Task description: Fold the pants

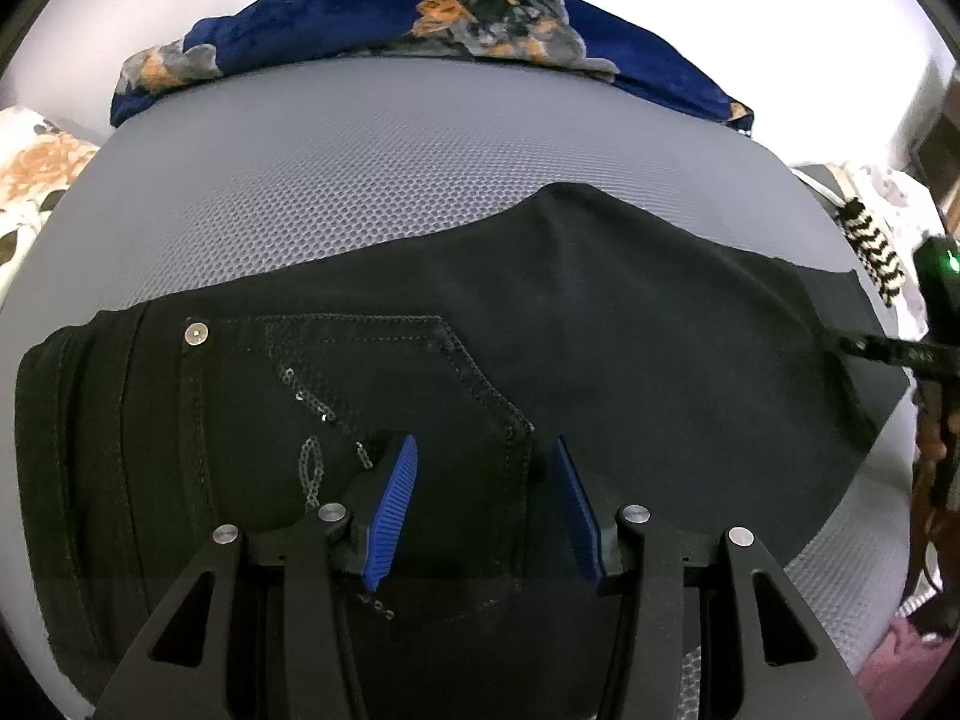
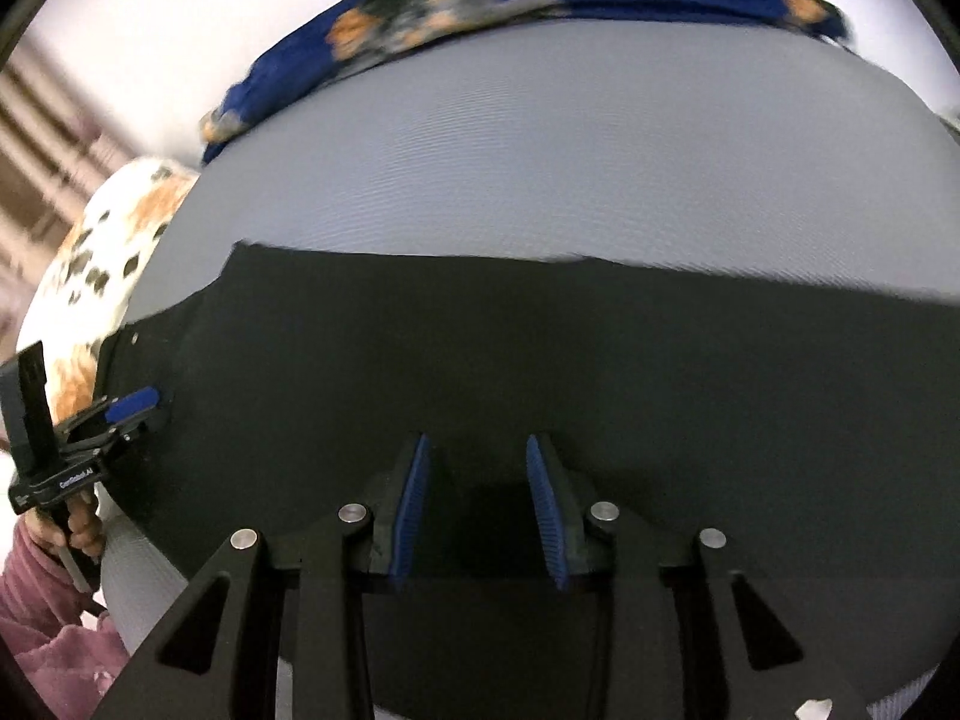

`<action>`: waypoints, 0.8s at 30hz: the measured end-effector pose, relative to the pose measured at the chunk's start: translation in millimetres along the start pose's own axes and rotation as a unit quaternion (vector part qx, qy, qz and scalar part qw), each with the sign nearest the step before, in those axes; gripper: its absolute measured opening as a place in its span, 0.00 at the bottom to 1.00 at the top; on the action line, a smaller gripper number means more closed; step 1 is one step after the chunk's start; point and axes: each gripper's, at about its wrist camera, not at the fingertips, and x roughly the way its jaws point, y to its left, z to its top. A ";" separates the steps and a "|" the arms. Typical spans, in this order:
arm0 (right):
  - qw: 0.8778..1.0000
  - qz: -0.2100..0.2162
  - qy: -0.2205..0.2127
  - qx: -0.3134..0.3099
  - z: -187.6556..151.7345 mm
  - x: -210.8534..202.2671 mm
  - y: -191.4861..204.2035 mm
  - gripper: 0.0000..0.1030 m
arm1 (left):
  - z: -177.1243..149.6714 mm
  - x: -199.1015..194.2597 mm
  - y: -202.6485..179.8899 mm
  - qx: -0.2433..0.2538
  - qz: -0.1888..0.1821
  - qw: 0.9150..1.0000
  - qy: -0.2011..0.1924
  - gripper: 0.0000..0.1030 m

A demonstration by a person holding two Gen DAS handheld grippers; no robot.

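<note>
Black pants (image 1: 540, 330): spread flat across a grey honeycomb-textured mattress (image 1: 372, 180), lying lengthwise from the left tongs to the right tongs. Waistband end sits left of the left tongs; the leg end (image 1: 864, 360) runs off to their right.

Left tongs (image 1: 486, 510): blue-padded fingers apart, gripping nothing, poised over the seat of the pants. A back pocket (image 1: 384, 396) with stitched edging and a silver rivet (image 1: 197, 333) lies directly ahead of and between the fingers.

Right tongs (image 2: 478, 504): fingers parted, somewhat narrower than the left pair, nothing between them, positioned over plain black cloth of the leg. Whether the tips touch the fabric cannot be told; this view is motion-blurred.

Blue floral blanket (image 1: 420, 24): bunched along the far edge of the mattress, well beyond both tongs.

White and orange floral bedding (image 2: 102, 276): beside the mattress, far left of the right tongs.
</note>
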 end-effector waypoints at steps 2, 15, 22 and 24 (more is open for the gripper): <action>1.000 -0.014 -0.004 0.016 -3.3 -10.7 -21.1 0.28 | 3.4 0.7 -3.6 -0.006 -0.001 1.000 0.006 0.47; 0.990 -0.023 -0.045 0.134 -1.8 -99.0 -165.5 0.33 | 47.4 15.8 -87.0 0.042 -0.046 0.998 -0.010 0.50; 0.982 -0.015 -0.038 0.182 -7.8 -119.5 -236.0 0.33 | 54.5 35.3 -116.8 0.052 -0.054 0.997 0.011 0.50; 0.980 0.011 -0.028 0.198 -12.9 -116.4 -252.8 0.33 | 55.1 39.2 -122.4 0.056 -0.055 0.997 0.019 0.50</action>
